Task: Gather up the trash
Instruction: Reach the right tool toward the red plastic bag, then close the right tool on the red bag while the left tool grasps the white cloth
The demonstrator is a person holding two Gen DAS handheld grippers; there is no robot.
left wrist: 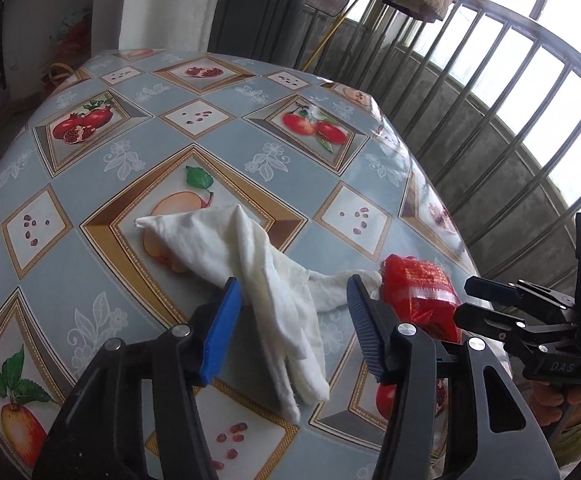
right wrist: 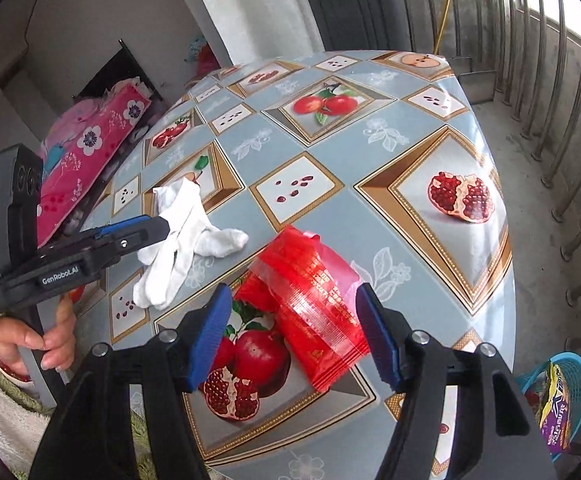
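Observation:
A crumpled white cloth (left wrist: 250, 248) (right wrist: 186, 232) lies on the fruit-patterned table (left wrist: 226, 120) (right wrist: 370, 240). My left gripper (left wrist: 293, 292) hangs over the cloth's near end. Its blue pads stand apart on either side of the cloth without pressing it. To the cloth's right lies a red plastic wrapper (left wrist: 414, 288) (right wrist: 310, 304). My right gripper (right wrist: 293, 294) straddles the wrapper with its jaws apart, and a gap shows at the left pad. Each gripper also shows from the side in the other's view, the right gripper (left wrist: 464, 298) and the left gripper (right wrist: 162, 226).
A blue basket (right wrist: 574, 368) holding a snack packet (right wrist: 554, 412) stands on the floor past the table's right edge. A metal railing (left wrist: 490, 92) runs behind and to the right. Pink floral bedding (right wrist: 90, 148) lies left of the table. A person's hand (right wrist: 38, 344) grips the left handle.

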